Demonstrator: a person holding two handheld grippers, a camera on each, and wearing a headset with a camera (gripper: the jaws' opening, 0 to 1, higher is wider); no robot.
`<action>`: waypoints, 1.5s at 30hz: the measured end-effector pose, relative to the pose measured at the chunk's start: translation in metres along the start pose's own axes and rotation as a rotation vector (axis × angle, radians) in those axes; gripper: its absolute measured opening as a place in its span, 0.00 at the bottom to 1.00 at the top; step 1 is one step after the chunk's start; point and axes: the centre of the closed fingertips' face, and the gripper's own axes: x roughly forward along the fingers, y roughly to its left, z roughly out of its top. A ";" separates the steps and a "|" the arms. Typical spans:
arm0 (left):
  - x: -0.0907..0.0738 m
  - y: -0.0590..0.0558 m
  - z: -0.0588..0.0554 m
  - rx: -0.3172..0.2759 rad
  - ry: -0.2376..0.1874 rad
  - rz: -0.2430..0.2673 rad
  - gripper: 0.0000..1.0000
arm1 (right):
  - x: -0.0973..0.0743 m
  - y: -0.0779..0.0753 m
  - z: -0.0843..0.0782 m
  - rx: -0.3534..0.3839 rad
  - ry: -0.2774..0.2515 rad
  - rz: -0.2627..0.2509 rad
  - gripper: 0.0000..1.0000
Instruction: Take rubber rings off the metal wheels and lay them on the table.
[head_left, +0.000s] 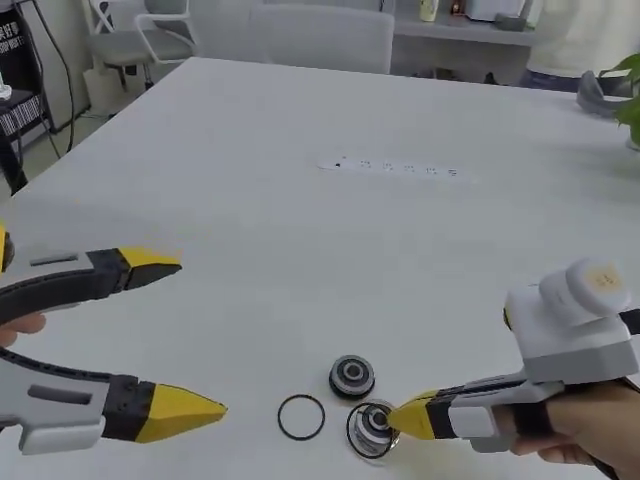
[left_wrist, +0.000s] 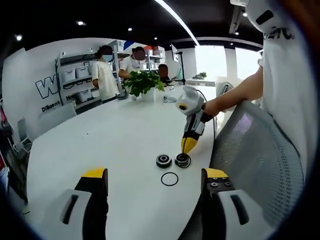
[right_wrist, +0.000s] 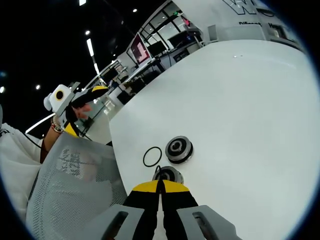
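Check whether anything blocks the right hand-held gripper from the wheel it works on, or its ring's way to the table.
Nothing visible does. The right hand-held gripper is at the near wheel, jaws shut. The loose ring and the other wheel lie beside it, not between, with bare table next to them.

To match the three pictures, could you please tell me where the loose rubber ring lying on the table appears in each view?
Head view: the loose rubber ring lies at bottom centre.
Left gripper view: the ring is just below centre, above the open jaws.
Right gripper view: the ring is left of centre, above the shut jaws.
Shared landmark: the metal wheel standing apart from the right gripper.
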 end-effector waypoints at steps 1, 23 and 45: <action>0.000 0.000 -0.003 -0.002 0.006 0.003 0.74 | 0.000 0.000 0.000 0.000 0.000 0.001 0.00; 0.003 -0.010 -0.027 -0.092 0.022 0.025 0.74 | -0.004 0.011 0.014 0.001 -0.061 0.021 0.00; 0.006 -0.016 -0.030 -0.096 0.031 -0.009 0.81 | -0.002 0.027 0.029 -0.015 -0.101 0.052 0.00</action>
